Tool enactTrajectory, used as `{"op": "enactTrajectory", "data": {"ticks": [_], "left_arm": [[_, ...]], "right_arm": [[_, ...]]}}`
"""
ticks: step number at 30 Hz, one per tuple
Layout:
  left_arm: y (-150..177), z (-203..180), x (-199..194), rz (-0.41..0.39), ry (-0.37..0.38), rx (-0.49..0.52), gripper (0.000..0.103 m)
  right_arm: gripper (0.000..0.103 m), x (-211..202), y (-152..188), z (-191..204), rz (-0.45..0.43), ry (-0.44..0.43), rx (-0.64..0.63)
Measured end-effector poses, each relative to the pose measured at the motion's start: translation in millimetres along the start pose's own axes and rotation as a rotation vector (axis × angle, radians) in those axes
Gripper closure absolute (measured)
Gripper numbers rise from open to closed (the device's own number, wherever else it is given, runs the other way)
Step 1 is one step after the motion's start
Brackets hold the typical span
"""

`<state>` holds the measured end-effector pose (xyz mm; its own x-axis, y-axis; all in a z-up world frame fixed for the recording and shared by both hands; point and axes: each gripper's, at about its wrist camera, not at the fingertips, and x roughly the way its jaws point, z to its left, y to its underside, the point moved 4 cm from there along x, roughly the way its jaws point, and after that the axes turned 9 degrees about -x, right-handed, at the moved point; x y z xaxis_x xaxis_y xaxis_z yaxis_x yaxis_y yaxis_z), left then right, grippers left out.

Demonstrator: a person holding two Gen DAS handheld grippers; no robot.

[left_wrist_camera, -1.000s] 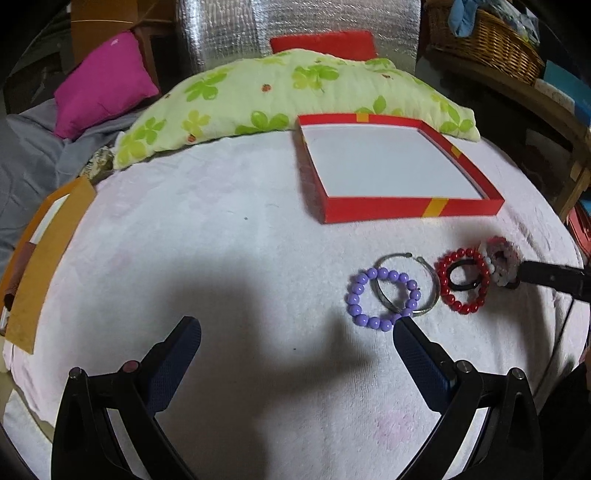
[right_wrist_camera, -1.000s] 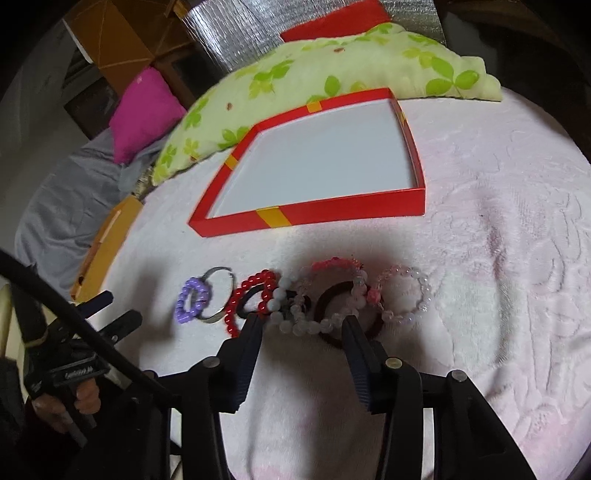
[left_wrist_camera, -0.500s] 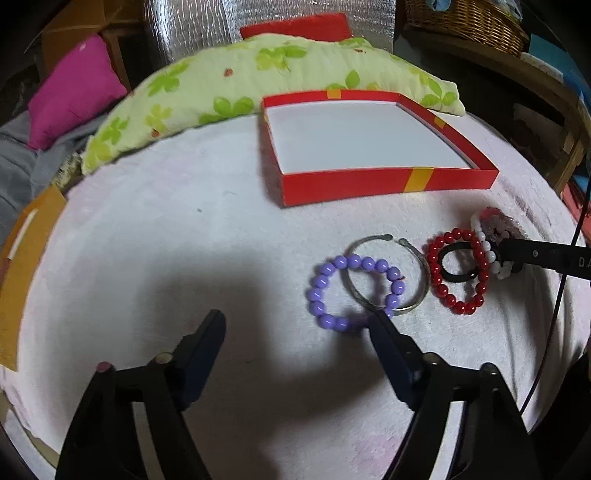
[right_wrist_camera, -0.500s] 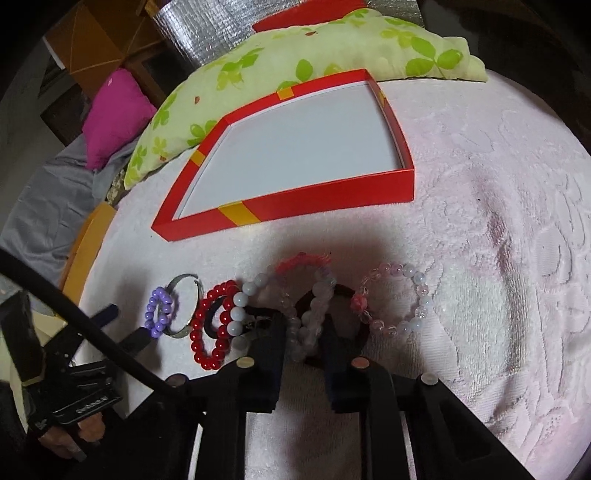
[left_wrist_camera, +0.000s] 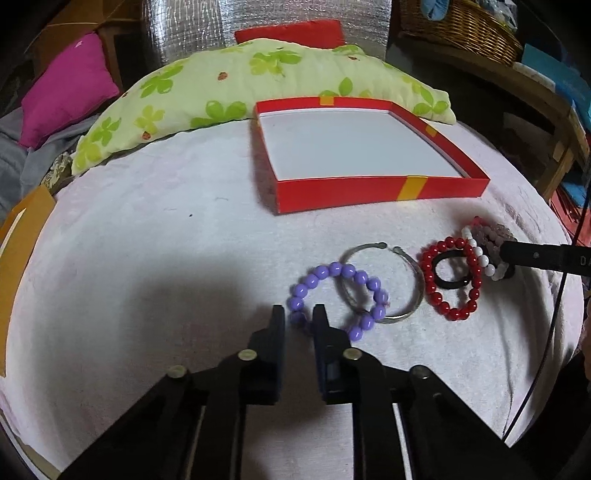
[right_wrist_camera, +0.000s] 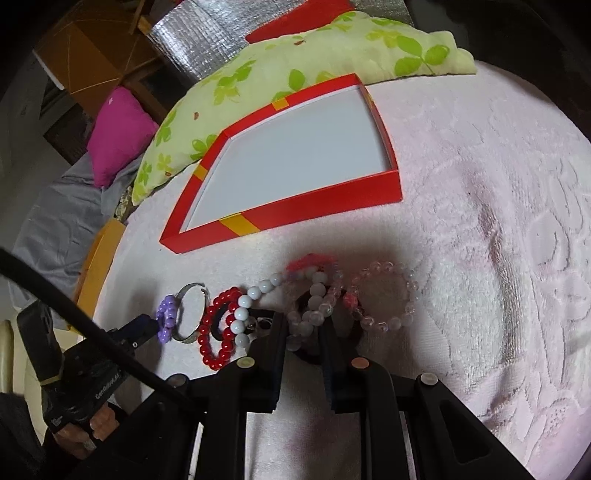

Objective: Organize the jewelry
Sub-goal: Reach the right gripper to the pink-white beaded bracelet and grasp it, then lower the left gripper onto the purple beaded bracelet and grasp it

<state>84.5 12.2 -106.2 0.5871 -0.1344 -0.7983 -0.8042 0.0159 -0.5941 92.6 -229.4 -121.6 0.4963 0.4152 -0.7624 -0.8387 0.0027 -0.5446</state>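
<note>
On the white towel [left_wrist_camera: 166, 258] lies a row of bracelets. My left gripper [left_wrist_camera: 298, 314] is closing, and its pads pinch the near side of the purple bead bracelet [left_wrist_camera: 334, 269]. That bracelet overlaps a silver bangle [left_wrist_camera: 417, 280]. Beside them a red bead bracelet [left_wrist_camera: 452, 314] rings a black hair tie [left_wrist_camera: 450, 284]. My right gripper [right_wrist_camera: 301, 325] is shut on a pale bead bracelet [right_wrist_camera: 314, 299] in a tangle with a white bead bracelet [right_wrist_camera: 242, 314]. A clear pink bracelet [right_wrist_camera: 391, 323] lies to its right. The red box [left_wrist_camera: 369, 190] sits beyond, white inside, nothing in it.
A green floral pillow [left_wrist_camera: 221, 85] lies behind the box, with a magenta cushion [left_wrist_camera: 62, 96] at far left. An orange box [left_wrist_camera: 18, 240] sits off the towel's left edge. A wicker basket [left_wrist_camera: 461, 26] stands on a shelf at the back right.
My left gripper went from wide open to closed on the purple bracelet and moved in closer to it. My right gripper closed from partly open onto the pale beads.
</note>
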Motion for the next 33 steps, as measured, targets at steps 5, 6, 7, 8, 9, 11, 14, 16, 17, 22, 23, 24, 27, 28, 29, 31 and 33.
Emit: {"op": "enactTrajectory", "data": {"ticks": [5,6,7,8,9,11,14,16,17,22,23,24,27,28,29,31,33], "left_arm": [[-1,8,-1,-0.009,-0.02,-0.032,0.089],[-1,11,0,-0.006,-0.022,-0.042,0.089],[-1,13,0,-0.004,-0.022,-0.05,0.089],[-1,16,0,-0.003,-0.021,-0.058,0.089],[-1,16,0,-0.003,-0.019,-0.062,0.089],[-1,16,0,-0.004,-0.011,-0.064,0.088],[-1,15,2,0.008,-0.006,-0.073,0.06],[-2,15,1,-0.004,-0.016,-0.083,0.034],[-3,13,0,-0.021,-0.019,-0.082,0.033],[0,2,12,0.006,-0.02,-0.047,0.033],[1,1,16,0.022,-0.025,-0.044,0.033],[2,2,18,0.028,-0.024,-0.045,0.036],[2,1,16,0.015,-0.012,-0.04,0.06],[2,1,15,0.013,-0.004,-0.038,0.063],[2,1,15,0.011,0.001,-0.036,0.068],[3,0,14,0.007,0.008,-0.026,0.084],[3,1,12,0.003,0.019,-0.031,0.09]], "right_arm": [[0.084,-11,-2,2,-0.039,-0.019,0.0],[0.084,-16,-2,0,-0.056,-0.024,0.008],[0.084,-20,-3,-2,-0.07,-0.031,0.016],[0.084,-25,-3,-5,-0.084,-0.043,0.03],[0.084,-28,-4,-7,-0.093,-0.055,0.043],[0.084,-30,-4,-14,-0.099,-0.067,0.07],[0.083,-29,-2,-28,-0.075,-0.073,0.149],[0.082,-28,0,-40,-0.066,-0.098,0.219],[0.082,-29,0,-44,-0.068,-0.109,0.246],[0.053,-22,-3,-46,-0.068,-0.152,0.297],[0.053,-19,-3,-45,-0.071,-0.153,0.302],[0.053,-17,-5,-42,-0.073,-0.154,0.299],[0.053,-9,-8,-35,-0.056,-0.153,0.28],[0.056,-5,-9,-33,-0.045,-0.133,0.277],[0.059,-3,-9,-33,-0.042,-0.12,0.274],[0.079,2,-11,-31,-0.035,-0.107,0.267],[0.09,5,-10,-30,-0.025,-0.096,0.257]]}}
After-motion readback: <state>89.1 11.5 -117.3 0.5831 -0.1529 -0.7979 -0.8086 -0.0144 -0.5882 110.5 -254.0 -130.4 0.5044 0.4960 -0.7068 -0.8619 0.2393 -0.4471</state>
